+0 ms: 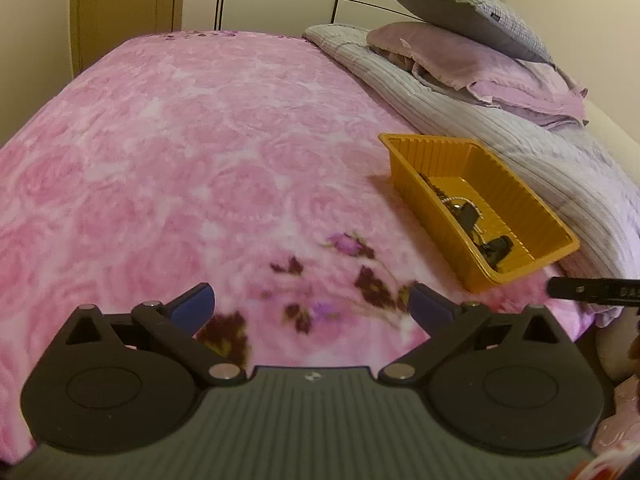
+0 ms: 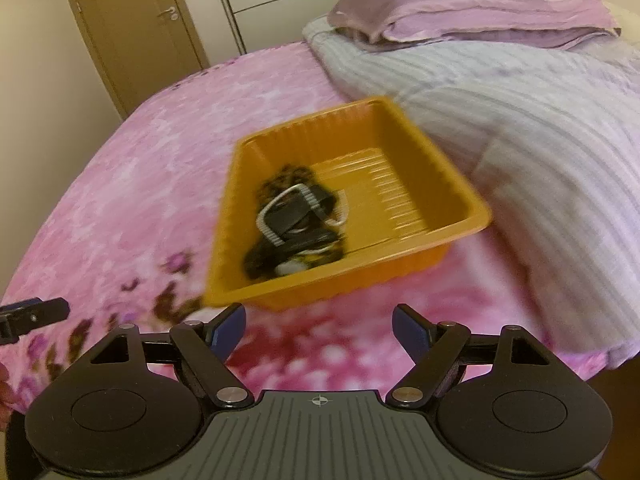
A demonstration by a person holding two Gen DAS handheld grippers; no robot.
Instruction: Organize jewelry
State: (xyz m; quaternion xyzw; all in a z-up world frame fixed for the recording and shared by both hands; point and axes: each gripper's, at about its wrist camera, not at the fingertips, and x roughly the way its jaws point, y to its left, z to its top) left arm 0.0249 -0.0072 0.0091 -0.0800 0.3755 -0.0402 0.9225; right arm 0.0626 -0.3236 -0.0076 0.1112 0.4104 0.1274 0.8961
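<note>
As seen from the left wrist camera, the left hand-held gripper is held low over a bed covered by a pink rose-patterned blanket. Its two blue-tipped fingers are spread wide apart and nothing is held between them. An orange plastic tray with ribbed walls is set on the blanket to the right and ahead of the gripper, well apart from it. A small heap of jewelry is seen inside the tray along its bottom: dark pieces and a pale beaded strand, tangled together. Behind the tray a grey striped quilt is folded, and a lilac pillow and a grey pillow are stacked on it. A dark finger of the other gripper is glimpsed at the right edge.

From the right wrist camera, which is blurred by motion, the right hand-held gripper is shown just short of the near wall of the orange tray. Its jaws are likewise released, with nothing between them. The jewelry is gathered in the near left part of the tray, where a silvery beaded loop is laid over black pieces; finer detail cannot be made out. A brown door is seen in the far left corner.
</note>
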